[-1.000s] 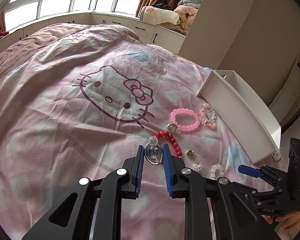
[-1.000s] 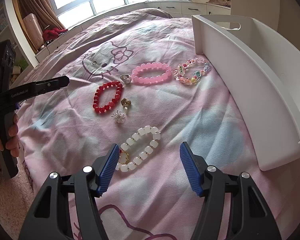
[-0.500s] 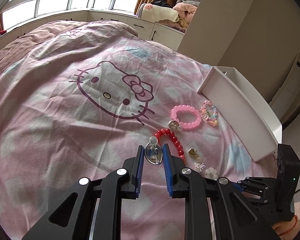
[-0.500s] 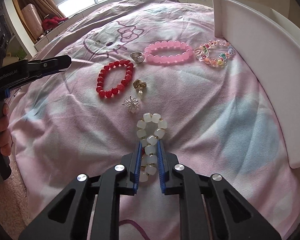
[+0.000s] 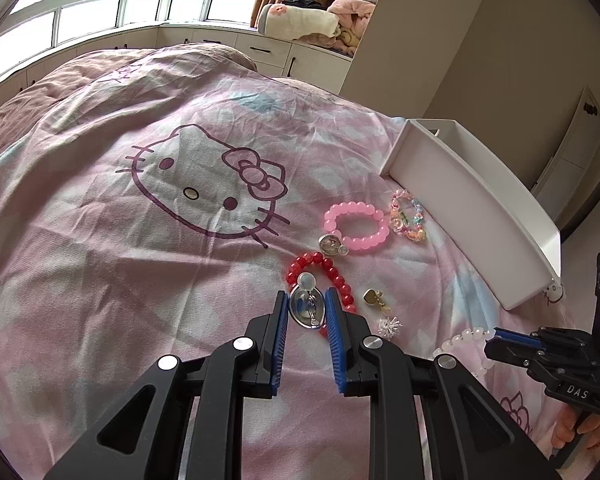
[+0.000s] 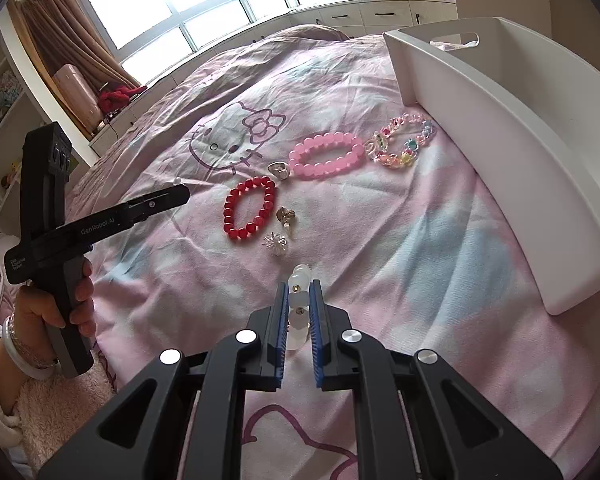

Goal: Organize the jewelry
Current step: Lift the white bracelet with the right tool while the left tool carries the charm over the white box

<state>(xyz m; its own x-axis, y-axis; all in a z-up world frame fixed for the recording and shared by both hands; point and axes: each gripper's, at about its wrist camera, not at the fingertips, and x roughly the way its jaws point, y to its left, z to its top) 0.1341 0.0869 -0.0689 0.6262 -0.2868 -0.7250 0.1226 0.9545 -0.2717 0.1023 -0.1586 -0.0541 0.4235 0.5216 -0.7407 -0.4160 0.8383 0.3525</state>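
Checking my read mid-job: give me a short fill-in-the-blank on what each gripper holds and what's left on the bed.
1. The right gripper is shut on the ____ bead bracelet.
2. The left gripper holds a silver ____.
3. The pink bracelet lies between the silver heart charm and the ____ bracelet.

Missing: white; pendant; multicoloured

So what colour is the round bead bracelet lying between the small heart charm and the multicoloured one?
Pink bead bracelet, a soft translucent pink; clearest in the right wrist view.
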